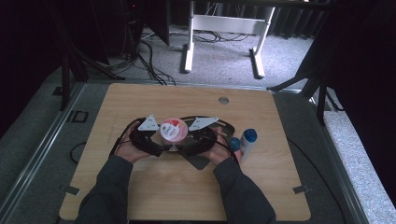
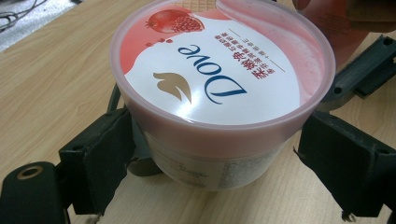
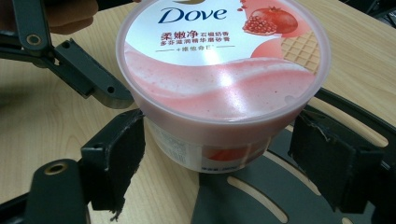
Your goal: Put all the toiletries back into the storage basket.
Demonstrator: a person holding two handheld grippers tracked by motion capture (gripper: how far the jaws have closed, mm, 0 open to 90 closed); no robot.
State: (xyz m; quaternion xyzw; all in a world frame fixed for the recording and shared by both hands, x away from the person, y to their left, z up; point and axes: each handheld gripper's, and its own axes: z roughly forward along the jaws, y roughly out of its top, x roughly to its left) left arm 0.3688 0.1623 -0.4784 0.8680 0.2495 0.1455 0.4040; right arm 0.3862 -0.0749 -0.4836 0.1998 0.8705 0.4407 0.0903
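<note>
The pink Dove tub point(image 1: 173, 130) is sitting mid-table, between both grippers. The left gripper point(image 2: 210, 154) and right gripper point(image 3: 215, 149) are each straddling its body under the lid rim, jaws spread, barely touching. It looks light, rigid and slick-walled, so gripping beneath the rim seems safest.

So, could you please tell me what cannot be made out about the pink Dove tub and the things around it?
- Round pink plastic Dove tub, high view: its base, hidden by both tongs.
- Left tongs, left gripper view: whether the pads press the tub; the lid rim overhangs them.
- Right tongs, right gripper view: likewise.
- White bottle with blue cap, high view: label too small to read.
</note>
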